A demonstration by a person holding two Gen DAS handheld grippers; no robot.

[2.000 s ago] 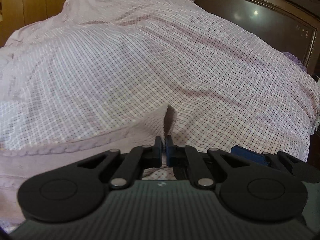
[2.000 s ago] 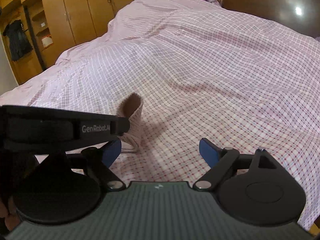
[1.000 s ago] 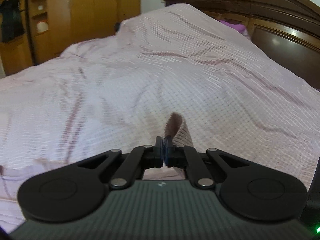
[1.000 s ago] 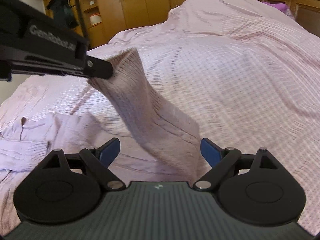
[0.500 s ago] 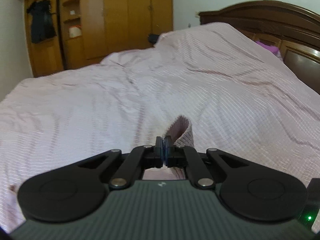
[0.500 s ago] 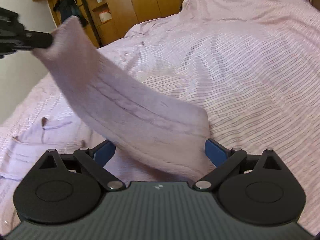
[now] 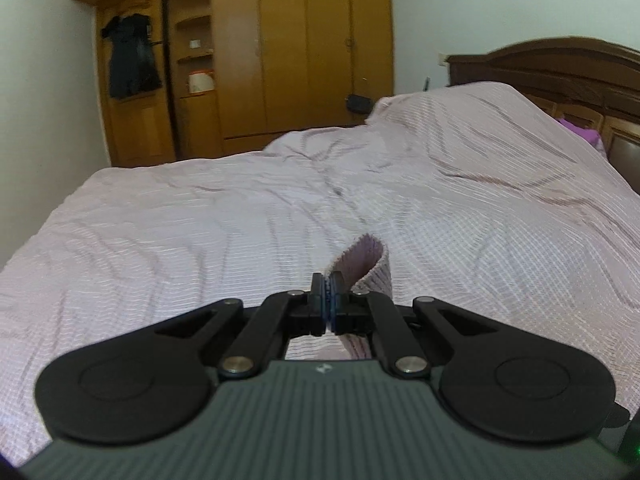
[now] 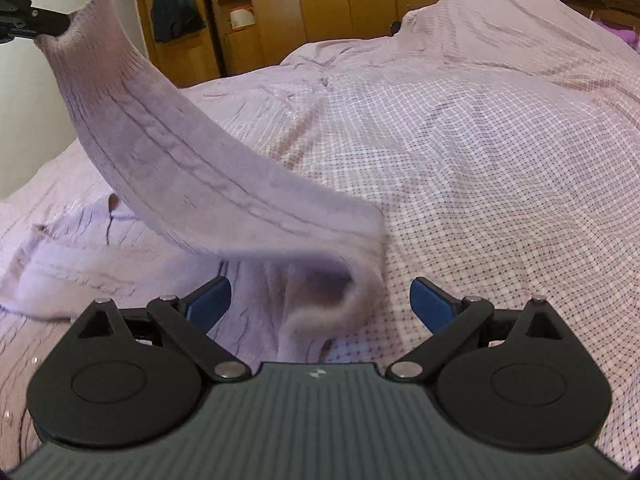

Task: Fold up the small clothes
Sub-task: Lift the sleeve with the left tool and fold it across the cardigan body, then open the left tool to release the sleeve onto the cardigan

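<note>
A pale lilac knitted sweater (image 8: 80, 248) lies on the checked bedspread (image 8: 500, 140). My left gripper (image 7: 329, 300) is shut on the cuff of its sleeve (image 7: 366, 264) and holds it high above the bed. In the right wrist view the sleeve (image 8: 172, 152) arcs from the left gripper's fingers (image 8: 44, 20) at the top left down over the sweater's body. My right gripper (image 8: 320, 300) is open and empty, low over the sweater where the sleeve bends.
The bed (image 7: 200, 232) fills both views. A wooden wardrobe (image 7: 280, 60) with a dark garment (image 7: 130, 56) hanging on it stands beyond the bed. A dark wooden headboard (image 7: 560, 64) is at the right.
My left gripper has lifted the sleeve cuff off the bed and swung it up and to the left. The sleeve now hangs in an arc. The right gripper stayed open.
</note>
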